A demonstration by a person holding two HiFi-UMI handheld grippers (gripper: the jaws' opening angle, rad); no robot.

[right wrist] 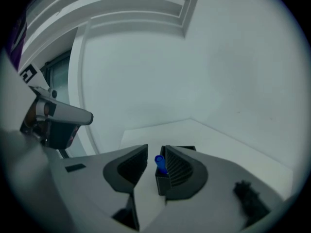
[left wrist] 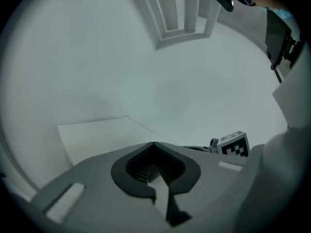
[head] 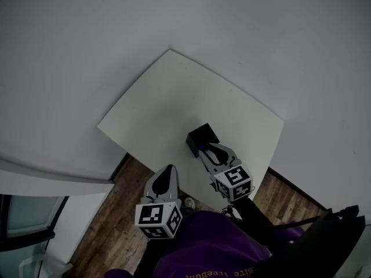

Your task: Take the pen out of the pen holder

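A black pen holder [head: 204,135] stands near the front edge of the white table [head: 174,97]. A blue pen [head: 201,150] sticks up out of it. My right gripper [head: 207,149] reaches the holder from the near side. In the right gripper view the gripper [right wrist: 154,150] is open, and the pen's blue top [right wrist: 159,162] rises from the holder [right wrist: 164,182] in the gap, close to the right-hand jaw. My left gripper [head: 168,169] hangs off the table's front edge, over the floor. Its jaws meet at the tip [left wrist: 153,144] with nothing held.
Wooden floor [head: 116,213] lies below the table's front edge. The person's purple clothing [head: 203,251] fills the bottom middle, and a dark frame [head: 333,233] stands at the bottom right. A white ledge [head: 52,172] runs along the left. The right gripper's marker cube [left wrist: 234,144] shows in the left gripper view.
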